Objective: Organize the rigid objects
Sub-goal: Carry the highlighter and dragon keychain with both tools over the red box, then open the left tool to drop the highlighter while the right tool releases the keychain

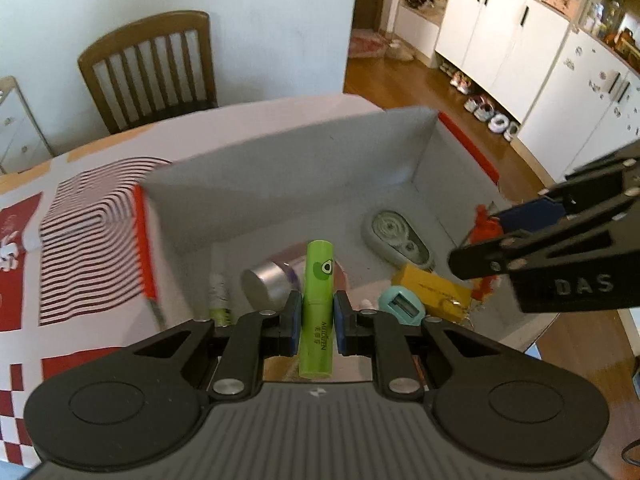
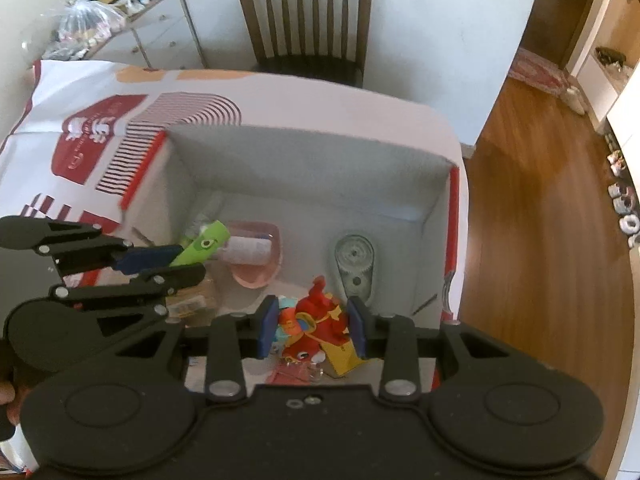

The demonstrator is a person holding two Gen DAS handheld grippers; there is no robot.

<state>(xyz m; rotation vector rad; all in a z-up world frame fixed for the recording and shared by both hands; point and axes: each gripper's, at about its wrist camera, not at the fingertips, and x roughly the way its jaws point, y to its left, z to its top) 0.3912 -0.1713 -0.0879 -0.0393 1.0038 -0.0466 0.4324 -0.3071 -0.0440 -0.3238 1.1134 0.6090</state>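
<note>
My left gripper (image 1: 317, 316) is shut on a green tube (image 1: 318, 280) with an avocado print, held upright over the open grey box (image 1: 300, 176). In the right wrist view that left gripper (image 2: 188, 260) comes in from the left, with the green tube (image 2: 204, 244) sticking out of it. My right gripper (image 2: 312, 324) is shut on a red toy figure (image 2: 320, 320) above the near side of the box (image 2: 312, 168). In the left wrist view the right gripper (image 1: 492, 236) reaches in from the right with the red toy (image 1: 482, 224) at its tips.
The box holds a grey correction tape dispenser (image 1: 396, 236), a yellow carton (image 1: 430, 288), a teal sharpener (image 1: 402, 306), a silver-capped jar (image 1: 266, 284) and a pink dish (image 2: 248, 280). The box stands on a red-and-white tablecloth (image 2: 100, 140). A wooden chair (image 2: 308, 20) is behind.
</note>
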